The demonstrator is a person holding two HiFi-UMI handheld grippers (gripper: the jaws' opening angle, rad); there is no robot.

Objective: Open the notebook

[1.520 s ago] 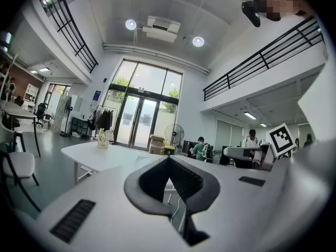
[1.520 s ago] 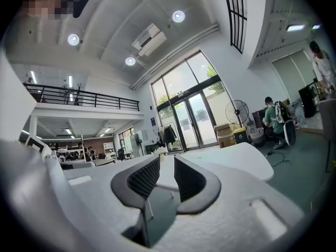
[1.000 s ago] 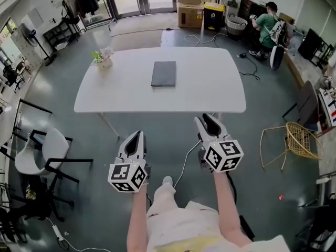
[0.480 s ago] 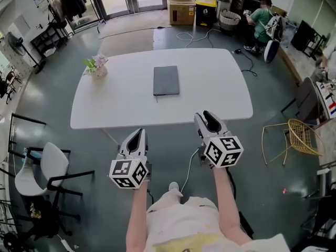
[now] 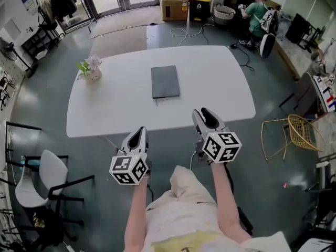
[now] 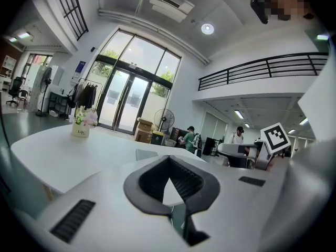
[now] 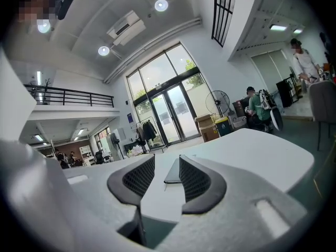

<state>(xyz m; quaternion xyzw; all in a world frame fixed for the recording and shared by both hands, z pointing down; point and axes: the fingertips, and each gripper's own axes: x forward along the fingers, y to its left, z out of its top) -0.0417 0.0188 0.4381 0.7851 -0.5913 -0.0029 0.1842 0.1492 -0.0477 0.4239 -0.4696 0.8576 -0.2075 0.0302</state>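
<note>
While left hand-held gripper [image 5: 137, 132] is closed and right hand-held gripper [image 5: 202, 113], just opened, holds nothing, we may skid notebook [image 5: 165, 81] at twelve o'clock across bench [image 5: 220, 88].

Quantities: one white oval desk [image 5: 220, 88], one dark grey notebook [image 5: 165, 81], one small pink-flower pot [image 5: 93, 70], two claws: left claw [image 5: 138, 132], right claw [image 5: 201, 113].

L gripper [image 5: 137, 135], R gripper [image 5: 203, 115], white (blk pads [image 7: 195, 180])

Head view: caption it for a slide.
Closed notebook lies on white table; left claw shut and right claw open, both short of the notebook.
</note>
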